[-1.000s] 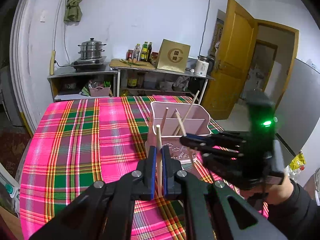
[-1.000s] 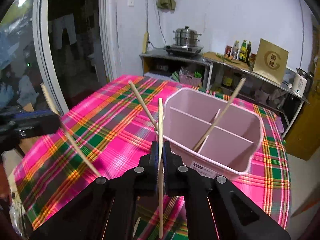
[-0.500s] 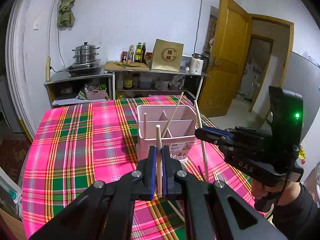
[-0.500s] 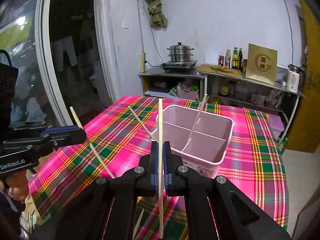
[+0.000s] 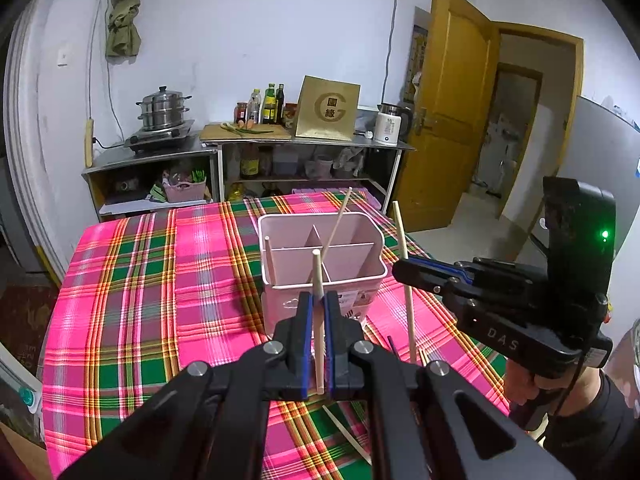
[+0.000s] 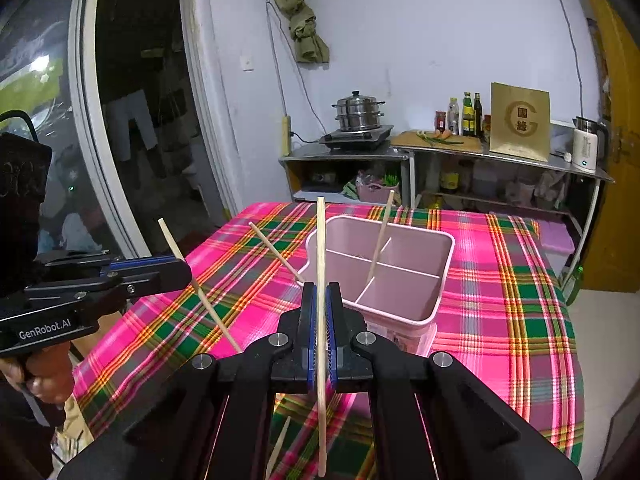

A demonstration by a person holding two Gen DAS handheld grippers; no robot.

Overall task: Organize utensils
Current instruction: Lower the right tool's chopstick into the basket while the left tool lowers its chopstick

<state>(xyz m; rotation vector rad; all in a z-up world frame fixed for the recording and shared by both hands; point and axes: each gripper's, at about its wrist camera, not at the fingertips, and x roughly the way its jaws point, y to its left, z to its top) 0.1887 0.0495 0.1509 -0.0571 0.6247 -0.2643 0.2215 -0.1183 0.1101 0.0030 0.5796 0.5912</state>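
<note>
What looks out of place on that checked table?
A few loose chopsticks lie on the tablecloth near the pink holder, not in it. One stick already inside leans askew. Each tool grips one more.

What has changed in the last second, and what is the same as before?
Both grippers drew back from the pink utensil holder, which now looks smaller. The left gripper stays shut on its chopstick, the right gripper on its chopstick. Two chopsticks remain in the holder.
</note>
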